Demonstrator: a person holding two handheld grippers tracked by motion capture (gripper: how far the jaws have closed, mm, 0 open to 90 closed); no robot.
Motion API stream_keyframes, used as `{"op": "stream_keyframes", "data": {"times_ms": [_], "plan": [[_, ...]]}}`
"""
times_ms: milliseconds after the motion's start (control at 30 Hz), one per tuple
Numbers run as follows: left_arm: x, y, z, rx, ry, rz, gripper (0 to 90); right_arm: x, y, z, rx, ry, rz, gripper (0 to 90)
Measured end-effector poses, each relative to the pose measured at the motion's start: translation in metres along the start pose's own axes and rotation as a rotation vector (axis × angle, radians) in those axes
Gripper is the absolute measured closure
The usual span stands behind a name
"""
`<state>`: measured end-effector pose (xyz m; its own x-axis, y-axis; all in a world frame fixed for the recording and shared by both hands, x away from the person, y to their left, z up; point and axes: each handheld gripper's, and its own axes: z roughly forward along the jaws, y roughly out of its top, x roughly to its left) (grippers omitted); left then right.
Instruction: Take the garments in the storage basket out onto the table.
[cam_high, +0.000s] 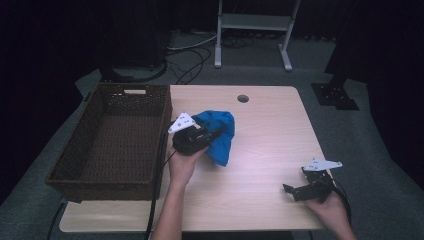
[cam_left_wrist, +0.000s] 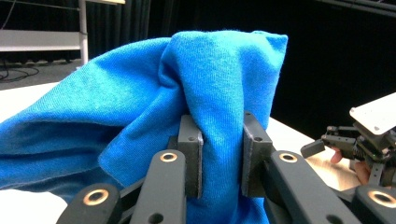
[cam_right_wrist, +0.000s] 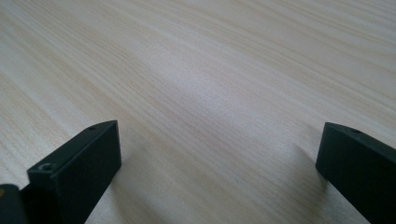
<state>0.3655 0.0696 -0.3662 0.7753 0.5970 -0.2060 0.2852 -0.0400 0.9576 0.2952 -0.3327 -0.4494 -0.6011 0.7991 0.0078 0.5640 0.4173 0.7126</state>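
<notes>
Cloth (cam_left_wrist: 140, 107) sits pinched in the left tool (cam_left_wrist: 219, 154); keep that grip firm, carry it to the basket (cam_high: 80, 150) beside it. Right tool (cam_right_wrist: 219, 186) rests open on the bench (cam_right_wrist: 210, 70).

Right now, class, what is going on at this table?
A person works at a wooden table with a gripper in each hand. The left gripper is shut on a bunched blue cloth, which lies beside a dark wicker basket that has nothing in it. The right gripper hangs low over bare tabletop near the right edge, its jaws wide apart and holding nothing.
</notes>
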Motion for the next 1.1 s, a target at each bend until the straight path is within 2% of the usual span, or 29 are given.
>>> {"op": "stream_keyframes", "data": {"times_ms": [167,633,1100], "plan": [[-0.004,-0.005,0.006,0.024,0.012,0.019,74.5,0.0,0.0,0.0,0.0,0.0,0.001,0.0],[-0.007,-0.019,0.022,0.069,-0.003,0.001,74.5,0.0,0.0,0.0,0.0,0.003,-0.002,0.0],[-0.006,-0.03,0.045,0.123,-0.013,-0.014,74.1,0.0,0.0,0.0,0.0,0.005,-0.004,0.0]]}}
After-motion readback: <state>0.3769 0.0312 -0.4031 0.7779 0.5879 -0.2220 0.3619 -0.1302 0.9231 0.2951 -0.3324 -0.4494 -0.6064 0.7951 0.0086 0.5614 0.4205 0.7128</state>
